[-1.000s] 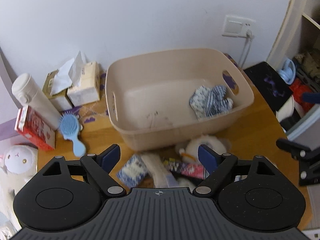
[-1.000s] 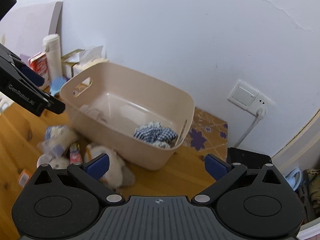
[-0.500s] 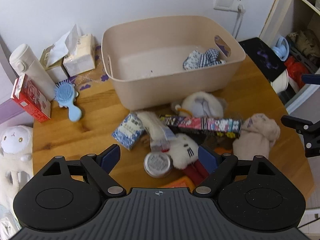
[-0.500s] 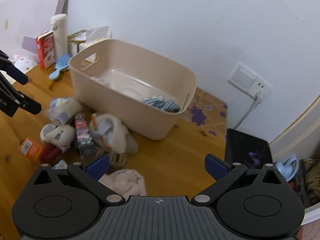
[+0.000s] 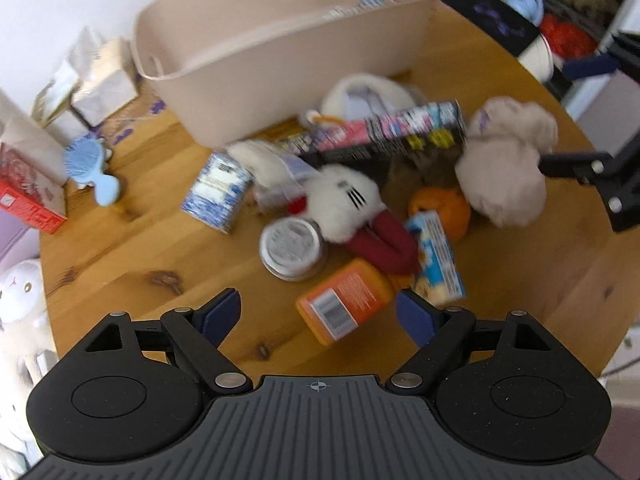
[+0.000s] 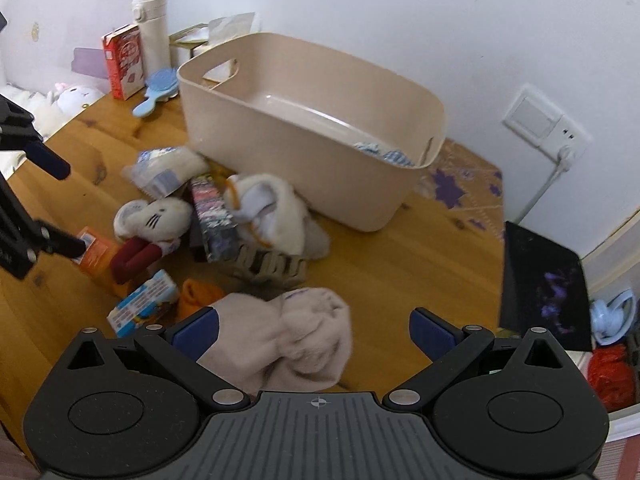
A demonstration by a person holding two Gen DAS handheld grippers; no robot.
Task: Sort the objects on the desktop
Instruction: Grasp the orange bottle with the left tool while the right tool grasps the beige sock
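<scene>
A beige plastic bin [image 5: 280, 44] [image 6: 304, 128] stands at the back of the wooden table with a blue checked cloth [image 6: 380, 152] inside. In front of it lies a pile: an orange bottle [image 5: 344, 304], a round tin [image 5: 290, 246], a white plush cat [image 5: 344, 204] [image 6: 154, 216], a long patterned box [image 5: 384, 132] [image 6: 212, 212], a blue snack box [image 5: 436, 260] [image 6: 144, 304] and a beige plush [image 5: 504, 160] [image 6: 288, 336]. My left gripper [image 5: 318, 316] is open just above the orange bottle. My right gripper [image 6: 314, 330] is open over the beige plush.
At the back left stand tissue boxes [image 5: 100, 84], a white flask [image 6: 154, 28], a red carton [image 5: 28, 192] [image 6: 124, 60] and a blue hairbrush [image 5: 92, 168] [image 6: 158, 88]. A black pad [image 6: 544, 288] lies at the right. A white plush [image 5: 20, 300] sits beyond the table's left edge.
Both grippers have pulled back from the bin and dropped lower toward the pile at the table front. Both stay open and empty.
</scene>
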